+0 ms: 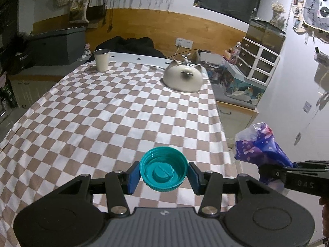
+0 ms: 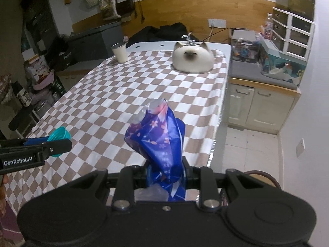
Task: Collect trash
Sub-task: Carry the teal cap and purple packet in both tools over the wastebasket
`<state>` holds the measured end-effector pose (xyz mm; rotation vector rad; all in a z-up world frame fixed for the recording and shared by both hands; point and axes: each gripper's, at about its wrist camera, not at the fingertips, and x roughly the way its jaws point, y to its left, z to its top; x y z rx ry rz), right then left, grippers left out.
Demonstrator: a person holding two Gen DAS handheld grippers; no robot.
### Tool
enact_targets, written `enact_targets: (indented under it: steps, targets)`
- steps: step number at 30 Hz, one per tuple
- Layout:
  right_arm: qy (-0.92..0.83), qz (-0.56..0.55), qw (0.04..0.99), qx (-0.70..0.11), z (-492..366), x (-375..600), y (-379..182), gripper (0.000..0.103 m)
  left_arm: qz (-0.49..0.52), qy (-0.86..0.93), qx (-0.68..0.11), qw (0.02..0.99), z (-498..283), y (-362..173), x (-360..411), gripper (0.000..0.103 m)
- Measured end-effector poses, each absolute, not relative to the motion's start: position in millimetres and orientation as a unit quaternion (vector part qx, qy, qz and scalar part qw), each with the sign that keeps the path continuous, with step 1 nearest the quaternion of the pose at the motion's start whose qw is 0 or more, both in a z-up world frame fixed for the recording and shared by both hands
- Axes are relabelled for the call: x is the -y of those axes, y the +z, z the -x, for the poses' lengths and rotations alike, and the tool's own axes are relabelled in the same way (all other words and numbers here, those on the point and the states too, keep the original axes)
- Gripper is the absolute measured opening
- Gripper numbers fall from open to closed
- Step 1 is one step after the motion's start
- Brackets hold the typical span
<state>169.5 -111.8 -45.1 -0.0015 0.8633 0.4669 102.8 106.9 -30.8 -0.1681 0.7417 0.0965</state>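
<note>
Left gripper (image 1: 163, 175) clamps teal lid (image 1: 163, 169), open side up; bag (image 2: 158, 138), pinched by right gripper (image 2: 165, 174), sits right of lid

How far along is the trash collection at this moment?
Mid-job. The left gripper is shut on a teal plastic screw lid, lifted above the checkered tablecloth. The right gripper is shut on a blue floral plastic bag, beside the table's edge. Left: the lid is not yet in the bag. Only a cream cup and cat-face ceramic bowl remain on the cloth.
</note>
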Motion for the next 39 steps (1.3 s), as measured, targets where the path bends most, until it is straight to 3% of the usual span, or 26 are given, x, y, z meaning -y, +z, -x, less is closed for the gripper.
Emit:
enact_targets:
  steps: [22,39]
  targets:
    - [0.158,-0.040,0.888,-0.429,-235.9,292.3,-68.6,0.027,0.058,-0.013,-0.392,0.918,-210.2,-53.8,58.1,0.050]
    - [0.095,-0.062,0.855,-0.506,-299.7,393.8,-145.8,0.028,0.053,-0.079,-0.484,0.870,-302.4,-140.1,152.0,0.050]
